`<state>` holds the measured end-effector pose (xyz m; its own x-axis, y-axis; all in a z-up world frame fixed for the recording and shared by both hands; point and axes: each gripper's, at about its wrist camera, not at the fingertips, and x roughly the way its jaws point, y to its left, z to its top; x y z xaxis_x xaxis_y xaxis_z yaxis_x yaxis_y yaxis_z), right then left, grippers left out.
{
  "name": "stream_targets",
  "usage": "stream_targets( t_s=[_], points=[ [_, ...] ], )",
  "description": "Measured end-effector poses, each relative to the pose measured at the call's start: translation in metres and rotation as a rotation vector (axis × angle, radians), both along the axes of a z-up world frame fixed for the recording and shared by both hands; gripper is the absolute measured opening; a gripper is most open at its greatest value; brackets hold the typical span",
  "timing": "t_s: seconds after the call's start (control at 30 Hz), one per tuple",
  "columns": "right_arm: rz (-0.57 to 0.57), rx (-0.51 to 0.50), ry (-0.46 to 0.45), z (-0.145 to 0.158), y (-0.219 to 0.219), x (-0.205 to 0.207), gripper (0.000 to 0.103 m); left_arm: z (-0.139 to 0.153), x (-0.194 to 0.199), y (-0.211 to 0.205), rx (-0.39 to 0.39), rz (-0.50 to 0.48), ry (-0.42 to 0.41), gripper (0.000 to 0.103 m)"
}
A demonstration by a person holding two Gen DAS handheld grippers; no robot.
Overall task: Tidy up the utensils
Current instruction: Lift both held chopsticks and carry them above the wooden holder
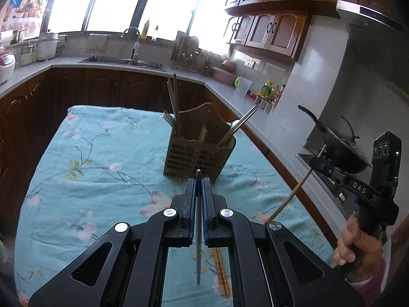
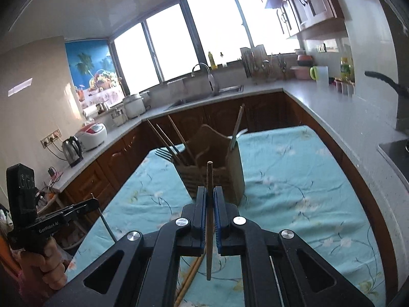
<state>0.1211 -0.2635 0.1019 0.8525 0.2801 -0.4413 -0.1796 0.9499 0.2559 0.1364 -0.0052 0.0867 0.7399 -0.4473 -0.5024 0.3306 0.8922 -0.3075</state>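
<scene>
A slotted wooden utensil holder [image 1: 199, 151] [image 2: 217, 176] stands on the floral blue cloth [image 1: 102, 158]. Its left compartment holds forks [image 1: 168, 119] and wooden chopsticks, its right one metal utensils [image 1: 240, 125]. My left gripper [image 1: 198, 183] [image 2: 95, 202] is shut on a thin metal chopstick [image 1: 198, 243] [image 2: 107, 226], held in the air in front of the holder. My right gripper [image 2: 210, 190] [image 1: 315, 161] is shut on a wooden chopstick [image 2: 209, 243] [image 1: 294, 197], also raised, to the right of the left one. More wooden chopsticks [image 1: 221, 268] [image 2: 190, 278] lie on the cloth beneath.
A grey countertop [image 1: 255, 128] wraps around the table, with a sink [image 1: 122, 61], a dish rack and condiment bottles [image 1: 271, 93]. A black wok [image 1: 340, 148] sits on the stove at right. A kettle [image 2: 72, 151] and a rice cooker [image 2: 92, 135] stand at left.
</scene>
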Motion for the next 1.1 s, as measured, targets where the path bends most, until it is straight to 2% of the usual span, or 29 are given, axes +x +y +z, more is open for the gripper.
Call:
stream_targets(
  t_s=[0.63,0.9,1.1],
  points=[
    [0.004,0.01,-0.027,0.007,0.003,0.017,0.006,0.024,0.021,-0.002,-0.015,0.022,-0.072,0.003],
    [-0.018,0.01,-0.078,0.027,0.001,0.04,0.006,0.06,0.047,-0.009,-0.009,0.044,-0.162,0.003],
    [-0.04,0.018,-0.143,0.054,0.0,0.07,0.006,0.097,0.076,-0.018,-0.014,0.065,-0.255,0.003]
  ],
)
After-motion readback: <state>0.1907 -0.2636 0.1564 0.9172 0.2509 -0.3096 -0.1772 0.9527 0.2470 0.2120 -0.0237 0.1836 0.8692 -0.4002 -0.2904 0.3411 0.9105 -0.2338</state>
